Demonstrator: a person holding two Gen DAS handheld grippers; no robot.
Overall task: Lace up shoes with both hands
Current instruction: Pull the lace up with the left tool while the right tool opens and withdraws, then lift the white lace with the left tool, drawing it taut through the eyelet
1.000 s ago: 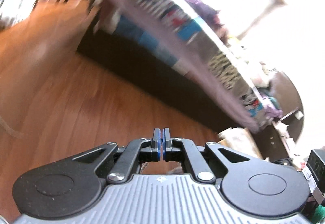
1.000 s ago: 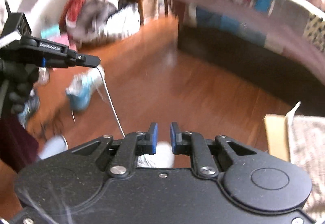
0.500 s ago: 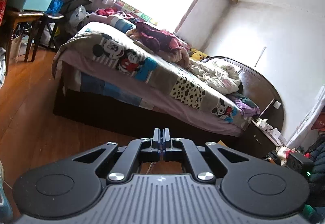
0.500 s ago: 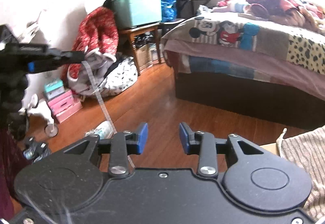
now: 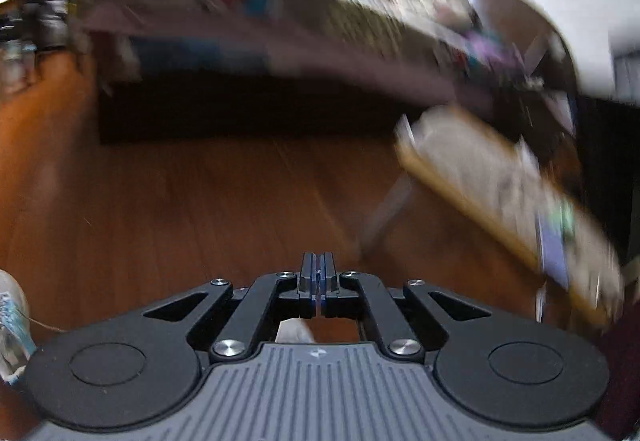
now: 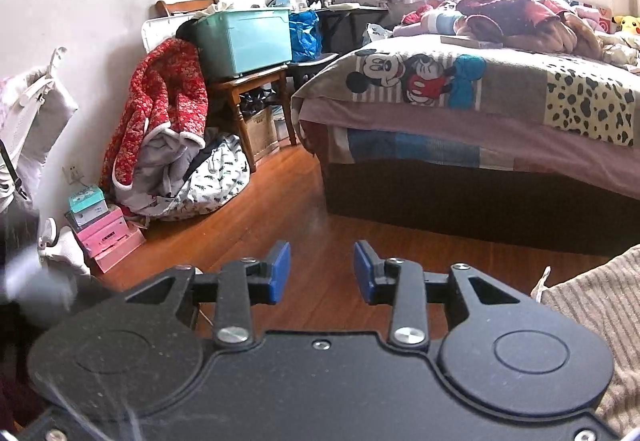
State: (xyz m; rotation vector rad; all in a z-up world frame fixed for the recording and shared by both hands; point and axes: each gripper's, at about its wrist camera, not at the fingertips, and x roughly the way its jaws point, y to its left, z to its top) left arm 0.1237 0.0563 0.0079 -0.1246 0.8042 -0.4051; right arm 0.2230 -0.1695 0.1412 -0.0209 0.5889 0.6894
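While its two blue-lined fingers are pressed flat together with only a thin seam between them, the left gripper (image 5: 318, 281) points down at a slant toward the wooden floor (image 5: 192, 209), and whether a lace is pinched in that seam cannot be told from the blurred left wrist view; a small pale scrap shows just under the jaws, too smeared to name. The shoe (image 5: 12, 325), white with blue lacing, lies at the far left edge of that view, low and well apart from the closed fingers, with a thin lace (image 5: 44, 325) trailing from it across the boards toward the gripper body. The right gripper (image 6: 322, 273) is tilted less steeply and its blue pads (image 6: 280, 273) stand apart with nothing between them, only bare floor showing through the gap. No shoe can be made out in the right wrist view. Beyond the right fingers the floor runs to a dark bed base (image 6: 480, 201) under a patchwork cover with cartoon mice (image 6: 404, 75). To the left a red quilted coat (image 6: 160, 97) hangs over a heap of clothes, a teal storage box (image 6: 244, 41) sits on a wooden stand, and pink boxes (image 6: 108, 237) are stacked by the wall. A ribbed beige cloth (image 6: 600, 305) lies at the right edge
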